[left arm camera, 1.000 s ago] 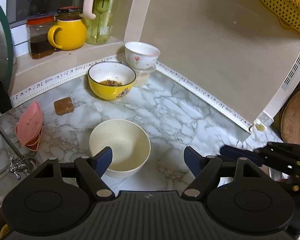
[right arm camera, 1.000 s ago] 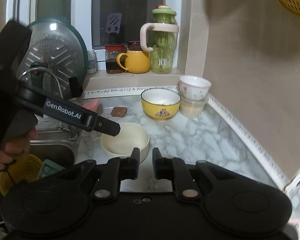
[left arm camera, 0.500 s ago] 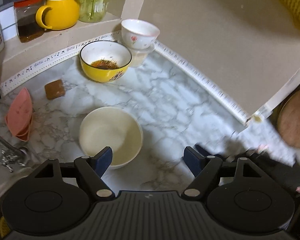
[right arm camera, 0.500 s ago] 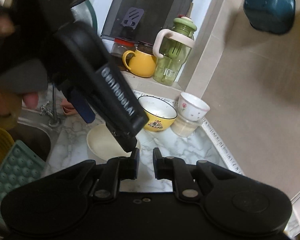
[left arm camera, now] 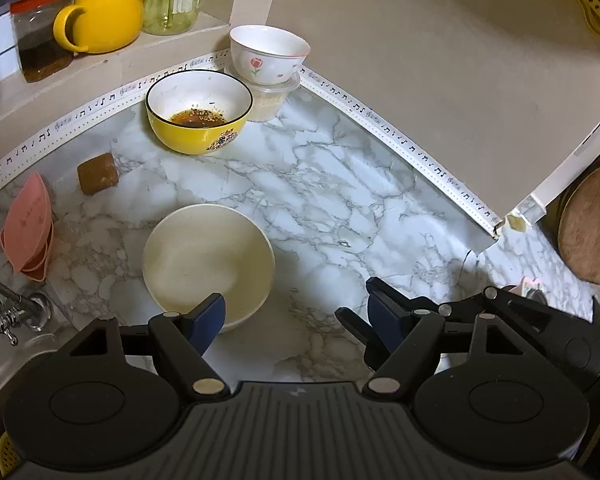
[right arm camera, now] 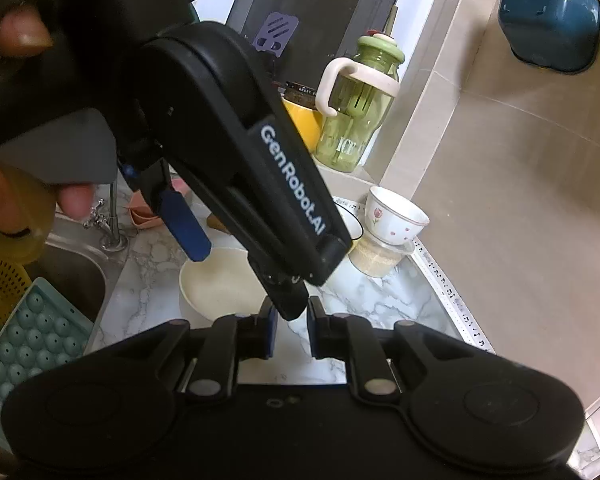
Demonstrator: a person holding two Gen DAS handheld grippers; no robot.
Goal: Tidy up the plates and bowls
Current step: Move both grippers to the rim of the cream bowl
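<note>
A cream bowl (left arm camera: pixel 208 264) stands empty on the marble counter (left arm camera: pixel 340 200). Behind it is a yellow bowl (left arm camera: pixel 198 112) with brown residue, and a white flowered bowl (left arm camera: pixel 268 54) rests on a clear tub (left arm camera: pixel 272 98). My left gripper (left arm camera: pixel 296 316) is open and hangs over the cream bowl's near rim, its left pad (left arm camera: pixel 208 318) in front of that rim. My right gripper (right arm camera: pixel 292 320) is shut with nothing in it, and from the right it points at the left gripper's right finger (left arm camera: pixel 384 316). In the right wrist view the left gripper (right arm camera: pixel 244 276) hides part of the cream bowl (right arm camera: pixel 216 284).
A sink (right arm camera: pixel 72 268) with a tap (right arm camera: pixel 108 216) lies to the left, with a teal perforated tray (right arm camera: pixel 28 340) beside it. A brown block (left arm camera: pixel 98 174) and a pink holder (left arm camera: pixel 28 224) sit near the sink. Jars, a yellow pot (left arm camera: pixel 100 20) and a green bottle (right arm camera: pixel 356 120) line the ledge.
The left gripper has tipped downward and come closer over the cream bowl. The right gripper has rolled and closed in, so the left gripper now fills the upper left of its view.
</note>
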